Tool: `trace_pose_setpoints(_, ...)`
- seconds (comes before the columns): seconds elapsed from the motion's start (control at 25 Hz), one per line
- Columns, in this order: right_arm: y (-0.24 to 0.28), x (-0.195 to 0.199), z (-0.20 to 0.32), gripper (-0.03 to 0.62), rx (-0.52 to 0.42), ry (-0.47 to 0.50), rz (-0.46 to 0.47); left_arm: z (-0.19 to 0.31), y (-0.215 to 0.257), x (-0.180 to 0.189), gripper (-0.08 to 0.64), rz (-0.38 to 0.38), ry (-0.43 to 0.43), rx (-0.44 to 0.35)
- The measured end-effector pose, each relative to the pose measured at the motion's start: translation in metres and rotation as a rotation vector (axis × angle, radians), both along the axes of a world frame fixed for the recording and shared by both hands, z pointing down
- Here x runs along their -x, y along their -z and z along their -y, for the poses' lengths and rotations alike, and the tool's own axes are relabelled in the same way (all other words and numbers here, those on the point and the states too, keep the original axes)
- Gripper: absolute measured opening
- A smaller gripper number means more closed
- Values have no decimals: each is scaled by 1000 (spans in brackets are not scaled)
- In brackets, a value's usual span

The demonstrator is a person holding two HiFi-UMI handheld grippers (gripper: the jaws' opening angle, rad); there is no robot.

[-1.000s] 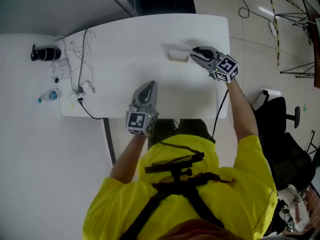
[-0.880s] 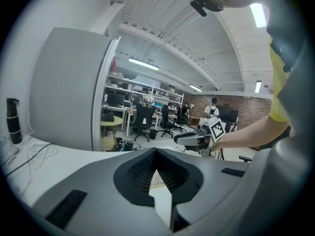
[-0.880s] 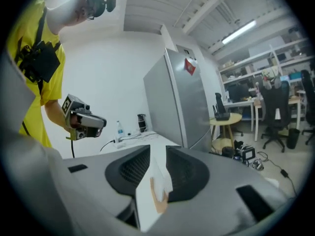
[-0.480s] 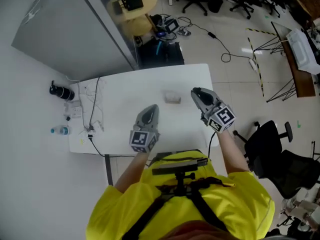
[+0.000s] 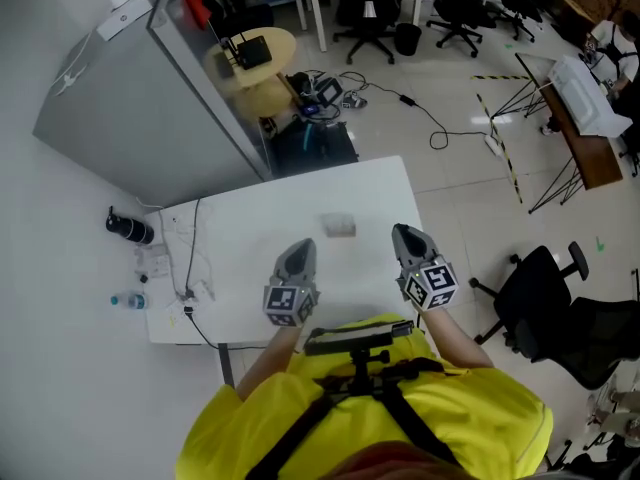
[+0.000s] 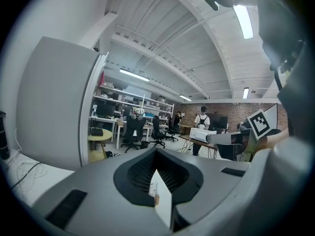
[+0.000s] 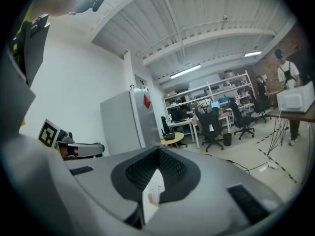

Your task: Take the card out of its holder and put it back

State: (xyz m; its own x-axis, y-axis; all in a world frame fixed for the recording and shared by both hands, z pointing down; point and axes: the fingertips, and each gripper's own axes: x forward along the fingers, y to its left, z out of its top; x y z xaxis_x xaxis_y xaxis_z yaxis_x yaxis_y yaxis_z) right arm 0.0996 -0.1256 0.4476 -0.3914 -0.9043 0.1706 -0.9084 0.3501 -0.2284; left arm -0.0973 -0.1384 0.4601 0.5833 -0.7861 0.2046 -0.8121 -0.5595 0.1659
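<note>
holder [image 5: 340, 226] sits alone on table [image 5: 240, 268]; my left gripper [image 5: 299, 247] and right gripper [image 5: 403, 232] closed, empty, off it; job looks done

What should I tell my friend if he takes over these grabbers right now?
Left gripper: shut, empty, held off the table near the person's body.
Right gripper: its jaws have just closed with nothing between them; also off the table.
Card holder: lies on the table ahead of both grippers, touched by neither.
Done: probably the card is back, but it is too small to tell.
Left: check the holder; if the card is in, likely nothing.
</note>
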Motion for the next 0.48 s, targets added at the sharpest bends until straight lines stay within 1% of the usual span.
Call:
trace_pose_setpoints(0.08,-1,4,0,6,-5,-4,-2,2,-1,0,-2,11,6,6)
trace_pose_setpoints(0.2,-1,15,-3,6,-7,20,12,-2,0,-5,-2,14,7,4)
trace_pose_setpoints(0.32,2,27,-8,6,-21,43,4,-6,-2,-8,-2,16,0,4)
trace_pose_setpoints(0.48,-1,28,-11,6,-18,38,-5,-6,-8,-7,-2,17,4,18)
